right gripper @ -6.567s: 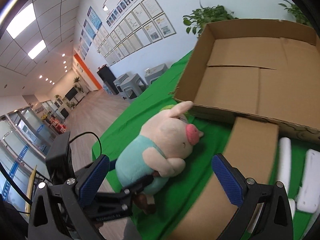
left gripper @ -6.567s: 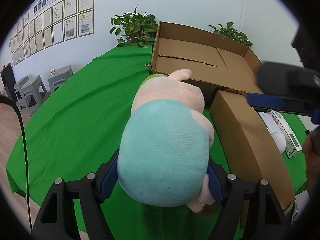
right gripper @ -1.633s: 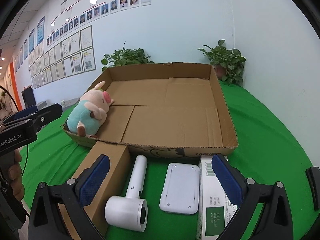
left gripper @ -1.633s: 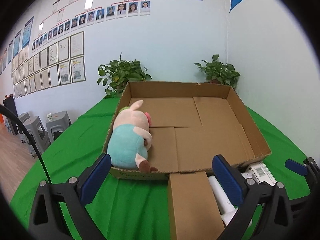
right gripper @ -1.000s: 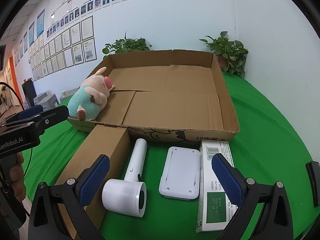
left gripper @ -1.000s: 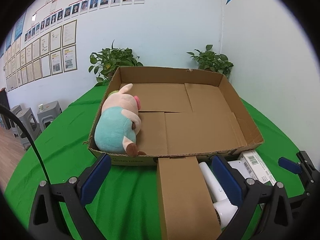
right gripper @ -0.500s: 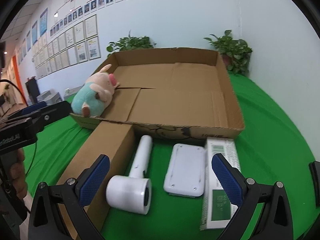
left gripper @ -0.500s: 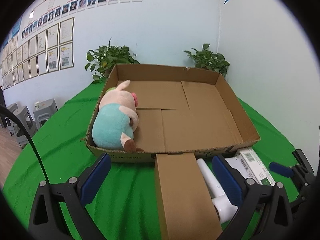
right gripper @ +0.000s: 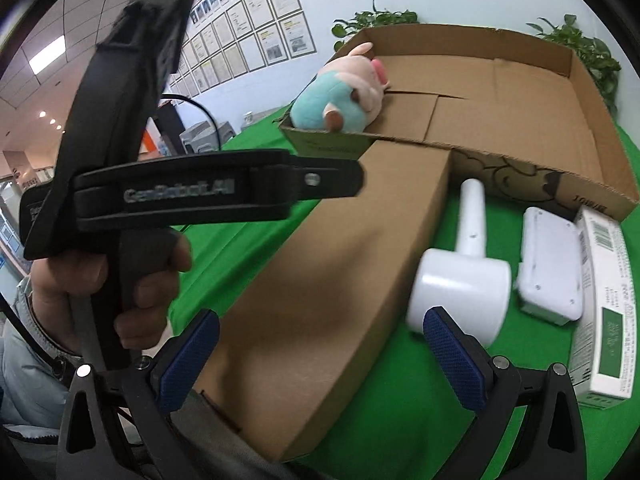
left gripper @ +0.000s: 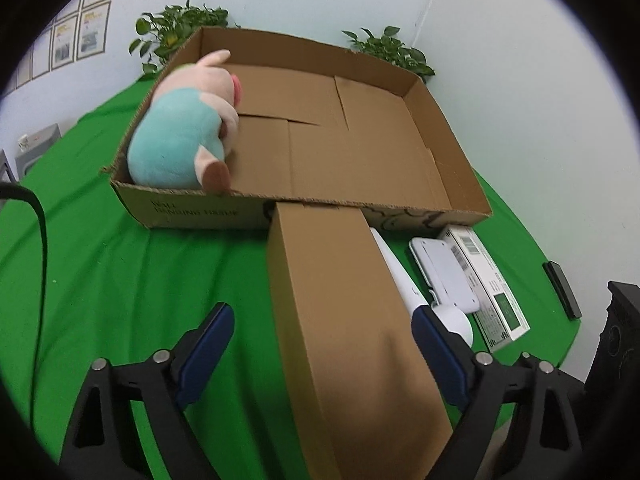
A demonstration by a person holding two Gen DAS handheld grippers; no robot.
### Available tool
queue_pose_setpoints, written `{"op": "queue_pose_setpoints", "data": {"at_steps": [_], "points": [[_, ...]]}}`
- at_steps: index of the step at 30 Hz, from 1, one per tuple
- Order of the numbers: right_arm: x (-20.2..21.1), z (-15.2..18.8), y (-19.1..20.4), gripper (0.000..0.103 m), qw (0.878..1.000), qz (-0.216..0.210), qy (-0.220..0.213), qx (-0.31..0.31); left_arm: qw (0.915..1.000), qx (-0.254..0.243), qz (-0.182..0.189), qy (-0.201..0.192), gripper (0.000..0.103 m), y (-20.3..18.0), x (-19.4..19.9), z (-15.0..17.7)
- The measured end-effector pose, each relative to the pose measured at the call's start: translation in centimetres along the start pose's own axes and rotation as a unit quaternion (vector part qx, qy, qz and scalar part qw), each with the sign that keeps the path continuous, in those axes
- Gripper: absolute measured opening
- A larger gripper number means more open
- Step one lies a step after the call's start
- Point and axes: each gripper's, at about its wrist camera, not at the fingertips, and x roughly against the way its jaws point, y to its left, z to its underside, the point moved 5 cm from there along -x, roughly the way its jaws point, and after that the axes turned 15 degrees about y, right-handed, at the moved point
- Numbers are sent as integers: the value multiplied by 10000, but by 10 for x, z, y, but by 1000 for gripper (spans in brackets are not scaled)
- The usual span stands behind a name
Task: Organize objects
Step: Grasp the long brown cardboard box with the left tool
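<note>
I've got both grippers wide open, nothing held. L gripper (left gripper: 320, 344) straddles the near end of the long brown box (left gripper: 344, 320); R gripper (right gripper: 320, 352) lines up on it too. Box lies on the green cloth (left gripper: 100, 260), far end touching the big tray box (left gripper: 440, 168), plush pig (left gripper: 184, 136) already inside. Next, I reckon: center the pads across the box's width, squeeze evenly, lift level w/o nudging the white dryer (right gripper: 464, 280) just beside it.
</note>
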Motion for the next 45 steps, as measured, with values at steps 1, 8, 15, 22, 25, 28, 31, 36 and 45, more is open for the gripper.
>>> {"op": "queue_pose_setpoints", "data": {"at_steps": [1,8,15,22,25,28,31,36,45], "points": [[-2,-1,3,103,10000,11,24,16,10000,-23,76,57,84,-1,-2,1],[-17,-5,14,103,9997,57,211,-46,9973,-132,515,505,66,-8,-15,11],[-28,-6,16,103,9989,277,340,-139,9955,-41,752,570,58,-6,-11,16],[-30,-6,17,103,9978,463,384,-292,9931,125,980,636,58,-4,-7,21],[-32,-5,17,103,9975,496,382,-341,9914,155,1110,669,58,-3,-7,24],[-33,-5,18,103,9970,592,332,-373,9914,104,1108,686,55,-4,-4,25],[-34,-5,21,102,9971,614,286,-338,9917,152,1077,688,53,-2,-1,27],[-31,-6,23,102,9987,179,199,-428,9943,138,957,452,53,-1,17,28],[-41,-20,28,102,9858,-1524,127,-700,9962,-10,873,67,53,-1,55,21]]}}
